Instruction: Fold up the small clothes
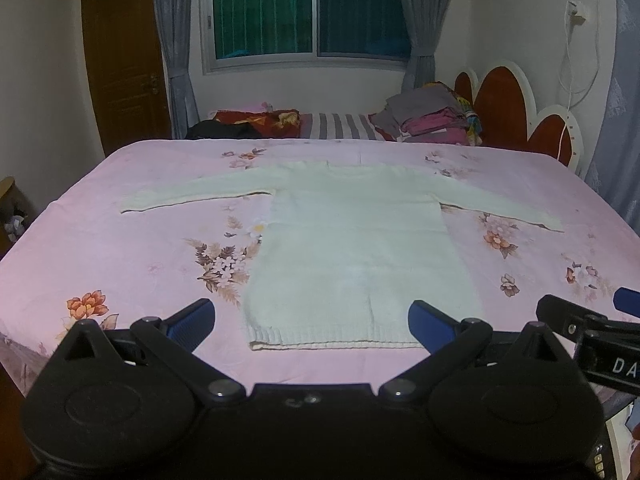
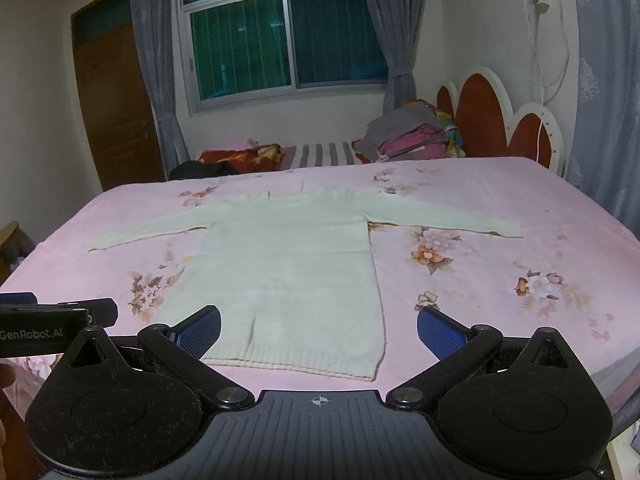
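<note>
both claws, left claw (image 1: 311, 322) and right claw (image 2: 319, 330), gape wide and empty over a pink floral bedspread (image 1: 120, 248) near a curtained window (image 1: 312, 12).

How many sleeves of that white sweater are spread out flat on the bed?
2. One sleeve stretches out to the left of the white sweater; the other sleeve stretches out to the right. Both lie flat on the pink bedspread.

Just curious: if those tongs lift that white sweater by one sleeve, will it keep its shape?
Probably not. The white sweater lies limp and flat on the pink bedsheet, so it would likely droop. Its knit looks thick, so perhaps slightly heavy.
</note>
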### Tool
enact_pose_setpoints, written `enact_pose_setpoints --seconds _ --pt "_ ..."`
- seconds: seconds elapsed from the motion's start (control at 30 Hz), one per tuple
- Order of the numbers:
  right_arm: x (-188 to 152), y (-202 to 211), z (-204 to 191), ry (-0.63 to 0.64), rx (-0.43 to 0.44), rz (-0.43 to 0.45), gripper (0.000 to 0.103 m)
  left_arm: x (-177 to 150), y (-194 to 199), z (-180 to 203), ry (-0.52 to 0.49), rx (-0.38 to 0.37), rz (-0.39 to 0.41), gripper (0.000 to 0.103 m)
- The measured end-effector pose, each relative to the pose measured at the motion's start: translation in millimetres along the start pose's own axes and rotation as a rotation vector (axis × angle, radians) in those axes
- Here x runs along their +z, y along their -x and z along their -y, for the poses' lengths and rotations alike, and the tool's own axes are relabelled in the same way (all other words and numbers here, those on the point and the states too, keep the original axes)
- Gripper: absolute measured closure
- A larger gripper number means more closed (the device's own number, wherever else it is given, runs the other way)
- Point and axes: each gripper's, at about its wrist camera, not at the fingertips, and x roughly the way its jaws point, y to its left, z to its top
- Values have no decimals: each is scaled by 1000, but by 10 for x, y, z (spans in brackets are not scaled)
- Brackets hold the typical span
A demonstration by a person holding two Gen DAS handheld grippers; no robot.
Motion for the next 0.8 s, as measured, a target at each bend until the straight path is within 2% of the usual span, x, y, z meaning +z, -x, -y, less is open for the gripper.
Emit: enact_pose_setpoints --seconds 0.8 --pt "21 -121 -25 8 3 -5 0 7 -101 -41 7 6 -13 0"
